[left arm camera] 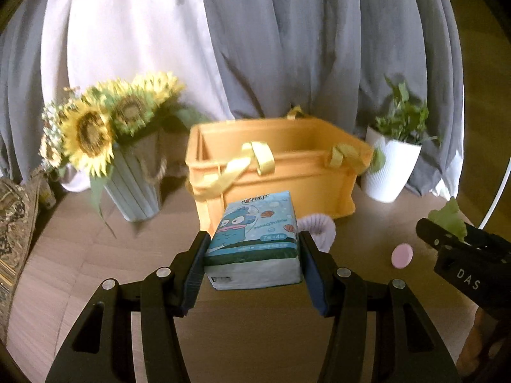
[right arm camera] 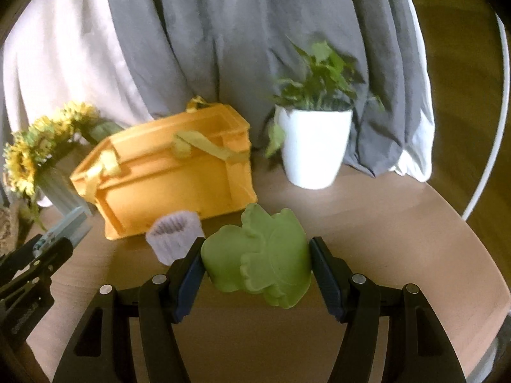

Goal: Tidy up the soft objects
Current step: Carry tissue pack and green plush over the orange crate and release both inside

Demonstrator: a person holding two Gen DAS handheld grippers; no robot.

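Left gripper pinches a blue cartoon-printed pack of paper tissues between its two black fingers, one pad pressed on each long side of the pack. The pack is held above the round wooden table, near the front wall of the open yellow fabric storage box with ribbon handles.

Right gripper pinches a soft green frog-shaped toy across its width, both pads touching the toy. The toy is held over the table, nearer than the right corner of the storage box.

A lilac ribbed knitted cuff sits just in front of the storage box, between the two held items; whether it touches the box cannot be told. A small pink round disc lies on the table to the right of the tissue pack.

Far left of the box stands a pale slatted planter of artificial sunflowers. Far right stands a white ribbed pot with a green leafy plant. Grey and white draped curtains hang behind everything.
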